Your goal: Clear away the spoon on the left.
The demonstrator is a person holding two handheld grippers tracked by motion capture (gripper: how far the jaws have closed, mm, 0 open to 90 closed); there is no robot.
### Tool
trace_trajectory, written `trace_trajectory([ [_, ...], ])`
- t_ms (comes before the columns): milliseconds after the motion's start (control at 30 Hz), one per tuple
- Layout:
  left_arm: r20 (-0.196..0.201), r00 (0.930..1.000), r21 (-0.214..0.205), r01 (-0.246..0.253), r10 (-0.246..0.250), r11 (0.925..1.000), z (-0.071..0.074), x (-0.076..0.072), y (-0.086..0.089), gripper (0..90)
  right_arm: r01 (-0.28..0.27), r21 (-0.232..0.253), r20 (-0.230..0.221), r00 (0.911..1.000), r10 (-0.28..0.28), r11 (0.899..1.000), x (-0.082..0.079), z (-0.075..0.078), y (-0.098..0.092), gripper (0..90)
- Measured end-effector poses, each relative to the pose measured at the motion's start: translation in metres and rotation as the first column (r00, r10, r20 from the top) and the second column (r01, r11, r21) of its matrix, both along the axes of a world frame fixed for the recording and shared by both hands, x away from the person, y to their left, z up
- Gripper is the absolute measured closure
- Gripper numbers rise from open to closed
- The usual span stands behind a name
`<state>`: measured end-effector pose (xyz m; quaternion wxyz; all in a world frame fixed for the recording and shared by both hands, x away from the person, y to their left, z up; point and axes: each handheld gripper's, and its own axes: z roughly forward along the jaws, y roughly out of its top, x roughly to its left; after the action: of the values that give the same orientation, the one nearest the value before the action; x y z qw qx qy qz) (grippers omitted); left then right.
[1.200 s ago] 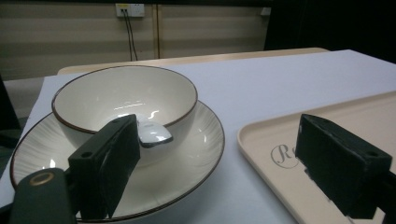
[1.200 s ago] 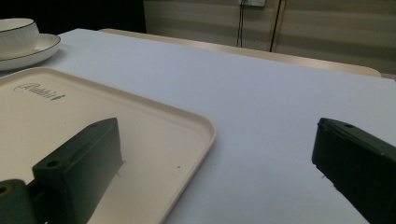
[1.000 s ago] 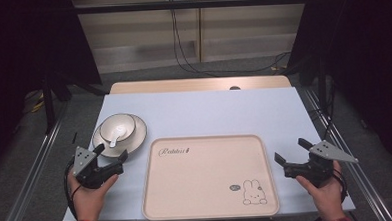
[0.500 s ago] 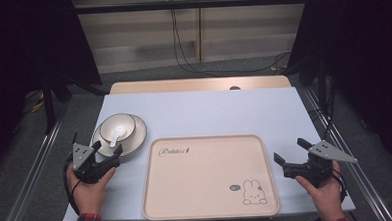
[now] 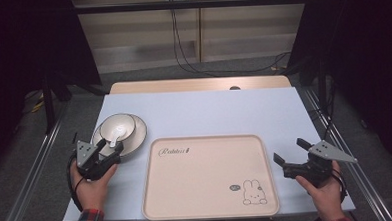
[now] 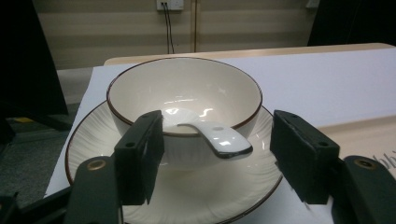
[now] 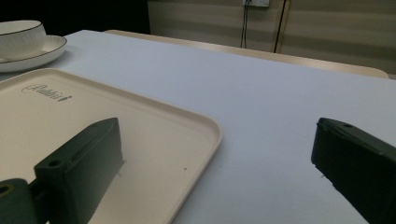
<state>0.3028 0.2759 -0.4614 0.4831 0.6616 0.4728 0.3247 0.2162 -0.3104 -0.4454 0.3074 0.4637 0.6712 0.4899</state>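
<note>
A cream bowl (image 5: 117, 128) with a dark rim sits on a ribbed plate (image 5: 137, 135) at the table's left. A white spoon (image 6: 219, 140) lies in the bowl (image 6: 187, 88), and its handle sticks out over the near rim. My left gripper (image 5: 109, 146) is at the plate's near edge. Its jaws have just been closing on either side of the handle, with gaps still showing on both sides. My right gripper (image 5: 289, 150) rests open at the right edge of the beige tray (image 5: 208, 200) and holds nothing.
The tray (image 7: 140, 116), printed with a rabbit and lettering, lies at the table's front centre. White tabletop (image 5: 209, 110) stretches behind it. Cables hang at the far wall, and metal rails run along both sides of the table.
The left gripper has edged toward the bowl and its jaws have narrowed around the spoon handle. The right gripper has stayed still.
</note>
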Motion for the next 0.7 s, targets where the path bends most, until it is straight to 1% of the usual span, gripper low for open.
trace_trajectory([
  [133,-0.006,0.9999,0.000,-0.016,0.016,0.9999,0.0006,-0.0008,0.0001,41.4,-0.002,0.000,0.000,1.0000,0.002,1.000,0.0000,-0.0001,-0.0002,1.8],
  [167,-0.011,0.9996,0.004,-0.027,0.027,0.9996,0.0007,-0.0011,0.0001,41.9,-0.002,-0.001,-0.002,1.0000,0.002,1.000,0.0000,-0.0002,-0.0002,1.9],
  [233,-0.019,0.9993,0.000,-0.032,0.032,0.9995,0.0002,-0.0014,0.0004,42.5,-0.001,0.003,-0.008,1.0000,0.001,1.000,-0.0003,-0.0001,0.0001,1.9],
  [267,-0.021,0.9990,-0.001,-0.038,0.038,0.9993,-0.0007,-0.0015,0.0005,44.0,-0.002,0.002,-0.004,1.0000,0.002,1.000,0.0001,-0.0004,-0.0003,1.9],
  [367,-0.018,0.9994,-0.007,-0.031,0.031,0.9995,-0.0008,-0.0014,0.0015,44.9,0.001,0.004,-0.002,1.0000,-0.001,1.000,0.0001,-0.0003,-0.0004,2.0],
  [433,-0.015,0.9993,-0.002,-0.034,0.034,0.9994,0.0001,-0.0018,0.0018,48.4,0.001,0.003,-0.003,1.0000,-0.001,1.000,0.0002,-0.0003,-0.0009,2.1],
  [467,-0.010,0.9993,-0.004,-0.035,0.035,0.9994,0.0004,-0.0023,0.0017,49.9,0.003,0.014,-0.011,0.9999,-0.003,1.000,-0.0002,-0.0001,-0.0006,2.1],
  [500,-0.009,0.9993,-0.003,-0.037,0.037,0.9993,0.0007,-0.0024,0.0017,51.6,0.004,0.014,-0.011,0.9999,-0.003,1.000,-0.0002,0.0000,-0.0007,2.1],
  [533,-0.013,0.9994,-0.014,-0.034,0.033,0.9993,0.0013,-0.0024,0.0024,53.8,0.003,0.010,-0.007,1.0000,-0.003,1.000,-0.0002,-0.0001,-0.0010,2.1],
  [700,-0.013,0.9996,-0.017,-0.026,0.026,0.9995,0.0020,-0.0029,0.0026,58.0,-0.001,0.010,-0.003,1.0000,0.001,1.000,0.0000,-0.0002,-0.0018,2.3],
])
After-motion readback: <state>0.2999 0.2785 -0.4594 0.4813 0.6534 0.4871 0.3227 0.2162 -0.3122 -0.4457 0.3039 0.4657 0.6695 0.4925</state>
